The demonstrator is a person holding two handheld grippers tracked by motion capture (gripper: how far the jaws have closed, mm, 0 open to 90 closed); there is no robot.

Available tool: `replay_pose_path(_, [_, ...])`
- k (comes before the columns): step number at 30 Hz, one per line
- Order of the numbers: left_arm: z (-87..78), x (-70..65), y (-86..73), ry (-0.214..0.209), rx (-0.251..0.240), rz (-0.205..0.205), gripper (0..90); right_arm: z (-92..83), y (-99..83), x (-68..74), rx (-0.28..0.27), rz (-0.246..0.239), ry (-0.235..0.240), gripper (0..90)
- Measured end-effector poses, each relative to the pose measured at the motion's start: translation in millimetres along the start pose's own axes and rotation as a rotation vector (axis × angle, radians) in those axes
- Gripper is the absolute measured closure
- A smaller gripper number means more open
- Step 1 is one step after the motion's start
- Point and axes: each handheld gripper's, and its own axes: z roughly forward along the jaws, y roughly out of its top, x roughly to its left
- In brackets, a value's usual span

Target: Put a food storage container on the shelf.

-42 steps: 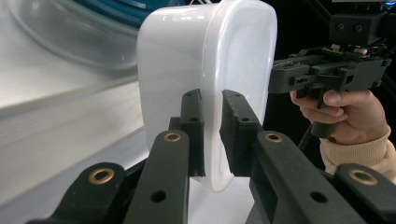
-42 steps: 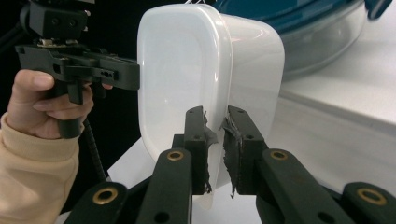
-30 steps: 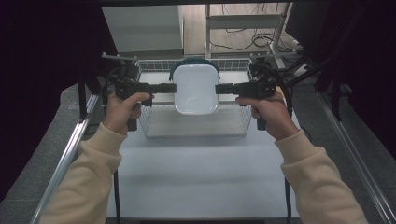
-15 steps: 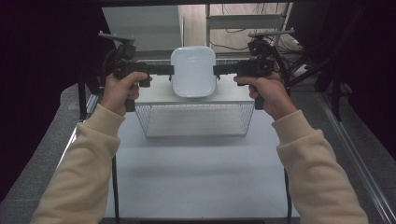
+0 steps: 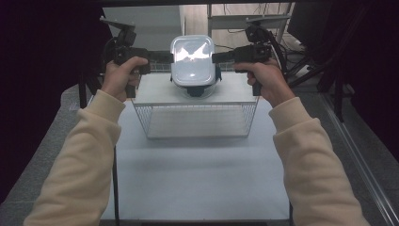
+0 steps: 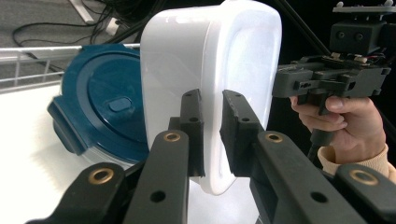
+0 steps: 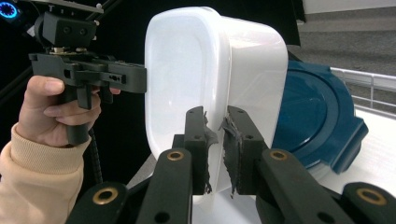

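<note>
I hold a white plastic container (image 5: 192, 61) up in the air between my 2 tools, above a wire basket (image 5: 195, 120) that stands on the white counter (image 5: 197, 179). My left tool (image 5: 165, 57) pinches the container's left rim and my right tool (image 5: 217, 57) pinches its right rim, so the box hangs between them with its opening facing up toward the high camera.

In the left gripper view, my left tool (image 6: 211, 135) has its 2 black jaws closed on the thin edge of the container (image 6: 210, 70), 1 jaw on each side of the wall. Beyond it I see my right hand (image 6: 343, 119) gripping the other tool's handle.

In the right gripper view, my right tool (image 7: 215, 149) is clamped the same way on the container (image 7: 215, 74), its worn pads (image 7: 208, 135) pressing the rim from both sides. My left hand (image 7: 56, 116) shows farther off, wrapped around its own handle.

Behind and below the white box sits a dark blue round lid (image 6: 105, 107), on top of another tub; it also shows in the right gripper view (image 7: 317, 121) and, from above, just under the lifted container (image 5: 195, 89). Both my sleeves (image 5: 80, 155) are cream coloured.
</note>
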Motion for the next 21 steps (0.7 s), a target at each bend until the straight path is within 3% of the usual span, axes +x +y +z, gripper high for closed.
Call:
replay_pose_path(14, [4.3, 7.1, 9.1, 0.009, 0.022, -0.014, 80.0, 6.7, 10.0, -9.6, 0.011, 0.034, 0.002, 79.2])
replay_pose_path(19, [11.4, 14.3, 10.3, 0.015, 0.041, -0.039, 80.0, 11.6, 9.8, -16.3, 0.034, 0.06, -0.015, 78.9])
replay_pose_path(21, [12.7, 18.8, 11.6, -0.004, 0.033, -0.058, 80.2, 13.7, 10.1, -22.1, 0.034, 0.085, -0.006, 78.4])
